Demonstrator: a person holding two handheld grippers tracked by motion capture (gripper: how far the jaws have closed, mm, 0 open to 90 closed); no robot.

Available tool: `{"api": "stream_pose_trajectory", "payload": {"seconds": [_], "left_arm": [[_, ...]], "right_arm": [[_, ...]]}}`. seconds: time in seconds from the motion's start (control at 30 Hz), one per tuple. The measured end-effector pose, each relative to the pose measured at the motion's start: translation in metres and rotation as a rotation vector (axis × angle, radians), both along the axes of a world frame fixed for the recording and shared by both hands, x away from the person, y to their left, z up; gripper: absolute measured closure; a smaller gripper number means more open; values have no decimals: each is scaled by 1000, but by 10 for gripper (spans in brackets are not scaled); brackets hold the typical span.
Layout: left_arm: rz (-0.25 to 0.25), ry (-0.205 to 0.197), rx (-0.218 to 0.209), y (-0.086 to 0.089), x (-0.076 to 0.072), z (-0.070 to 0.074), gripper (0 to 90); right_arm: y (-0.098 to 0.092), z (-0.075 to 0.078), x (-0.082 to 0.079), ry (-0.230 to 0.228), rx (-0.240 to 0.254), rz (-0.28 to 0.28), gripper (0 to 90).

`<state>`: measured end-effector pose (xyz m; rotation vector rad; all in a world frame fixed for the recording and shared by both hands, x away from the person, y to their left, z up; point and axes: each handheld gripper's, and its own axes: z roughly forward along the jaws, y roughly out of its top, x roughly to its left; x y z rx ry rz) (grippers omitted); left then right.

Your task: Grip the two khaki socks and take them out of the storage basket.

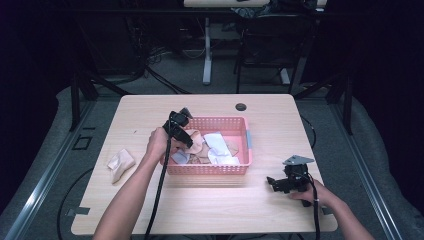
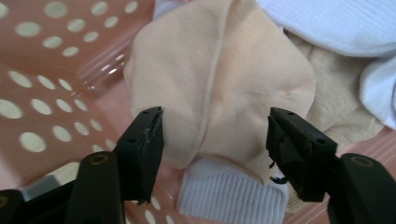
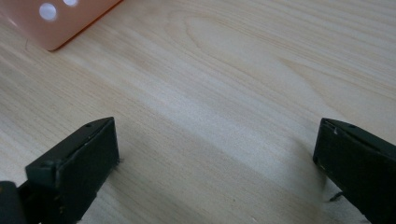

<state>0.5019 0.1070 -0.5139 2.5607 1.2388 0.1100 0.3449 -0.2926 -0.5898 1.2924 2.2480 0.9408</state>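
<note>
Beige sock (image 2: 219,88) lies in the left part of the pink basket (image 1: 241,169), directly ahead of my left gripper (image 2: 215,140) and between its 2 jaws, which stand part-open and not yet pressing. Its white ribbed cuff (image 2: 231,198) points toward me, long axis running away. Right gripper (image 3: 217,163) idles wide over the bare table (image 3: 243,74), near right, well apart.

A light wooden table (image 1: 280,125) carries a dark round grommet (image 1: 241,107) near its far edge, with a folded beige cloth (image 1: 120,163) lying at the left, well apart from white socks (image 1: 220,148).
</note>
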Motion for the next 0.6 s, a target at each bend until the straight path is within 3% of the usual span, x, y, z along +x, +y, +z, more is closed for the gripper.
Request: {"api": "stream_pose_trajectory", "payload": {"seconds": [0.17,0.37,0.6], "left_arm": [[8,16,27,-4,0,-6,489],[-6,9,27,-6,-2,-6,720],[-23,3,18,-2,-3,-3,824]], "right_arm": [[0,0,0,0,0,0,0],[0,0,0,0,-1,1,0],[0,0,0,-1,-1,0,0]]}}
